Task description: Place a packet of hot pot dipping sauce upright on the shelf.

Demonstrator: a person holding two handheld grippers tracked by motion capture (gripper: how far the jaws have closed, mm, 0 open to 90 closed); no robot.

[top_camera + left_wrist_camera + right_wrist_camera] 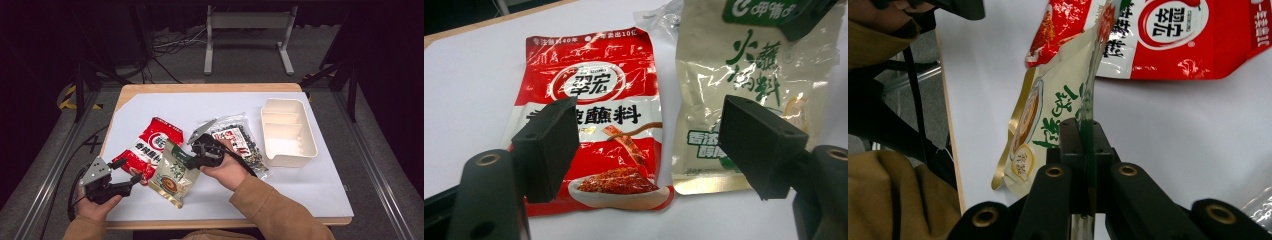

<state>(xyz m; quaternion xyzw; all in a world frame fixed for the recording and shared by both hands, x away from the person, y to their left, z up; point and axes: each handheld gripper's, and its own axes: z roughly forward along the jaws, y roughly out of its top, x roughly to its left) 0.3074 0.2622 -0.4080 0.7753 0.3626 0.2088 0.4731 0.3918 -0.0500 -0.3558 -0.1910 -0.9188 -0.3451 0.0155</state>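
The right gripper (196, 156) is pinching the beige sauce pouch (172, 175) by its top edge, tilting it off the table (300, 185); the left gripper (125, 176) is waiting gaping beside the red pouch (150, 147), probably to assist

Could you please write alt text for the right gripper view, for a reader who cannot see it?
The right tool is shut on the top edge of a beige sauce packet, which hangs over a white table. A red sauce packet lies flat behind it.

Glossy crinkled foil cream pouch (172, 175), glossy red pouch (150, 147), matt white plastic tray (288, 131)
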